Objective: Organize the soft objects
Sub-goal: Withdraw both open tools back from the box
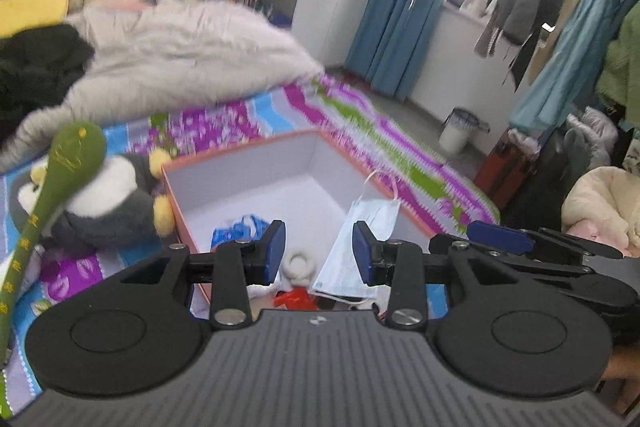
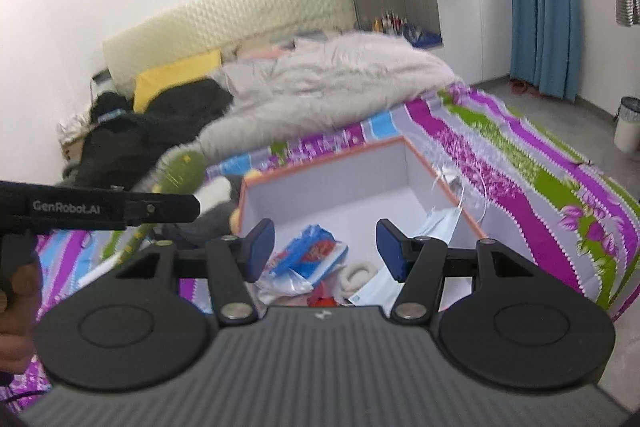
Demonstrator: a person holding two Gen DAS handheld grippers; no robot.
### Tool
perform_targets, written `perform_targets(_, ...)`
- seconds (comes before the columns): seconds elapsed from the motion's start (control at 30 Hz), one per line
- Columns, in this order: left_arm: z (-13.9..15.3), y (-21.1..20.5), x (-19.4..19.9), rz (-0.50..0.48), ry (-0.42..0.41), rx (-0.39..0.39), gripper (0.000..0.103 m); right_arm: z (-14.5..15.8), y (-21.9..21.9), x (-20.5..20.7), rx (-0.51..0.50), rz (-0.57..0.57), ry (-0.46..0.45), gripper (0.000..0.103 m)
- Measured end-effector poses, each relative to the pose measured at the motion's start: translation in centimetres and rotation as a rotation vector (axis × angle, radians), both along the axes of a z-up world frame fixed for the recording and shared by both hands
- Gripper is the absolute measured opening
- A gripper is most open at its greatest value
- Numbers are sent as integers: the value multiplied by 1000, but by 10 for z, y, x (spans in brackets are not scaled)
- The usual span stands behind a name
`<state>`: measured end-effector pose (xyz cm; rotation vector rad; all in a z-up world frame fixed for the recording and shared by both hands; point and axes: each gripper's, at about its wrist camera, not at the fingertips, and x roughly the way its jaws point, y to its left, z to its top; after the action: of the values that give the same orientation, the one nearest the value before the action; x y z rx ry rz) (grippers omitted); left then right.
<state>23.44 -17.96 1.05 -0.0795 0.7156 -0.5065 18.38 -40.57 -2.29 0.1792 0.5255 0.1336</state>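
We hold both grippers over the box [image 1: 256, 187] on the bed [image 1: 404, 163]. Our left gripper [image 1: 319, 251] has its jaws apart with nothing between them; our right gripper [image 2: 325, 251] is likewise parted and empty. A mask [image 1: 360, 247] drapes over the box's right wall, and a blue packet [image 2: 308, 257] and white ring [image 2: 358, 275] lie inside. A penguin [image 1: 112, 203] and green snake [image 1: 60, 179] rest just left of the box.

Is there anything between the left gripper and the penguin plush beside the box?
Partly. The green plush snake leans across the penguin plush on its left side. The left gripper, jaws open and empty, sits over the box; the box's near-left wall lies between them.
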Motion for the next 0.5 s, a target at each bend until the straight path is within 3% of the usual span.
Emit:
perform_targets(0.2, 20, 9, -42, -9, -53, -39, 42, 16, 1, -35, 2, -2, -61, 59)
perform_targets(0.5, 43, 18, -98, -2, -144, -32, 42, 16, 4, -71, -12, -19, -81, 59)
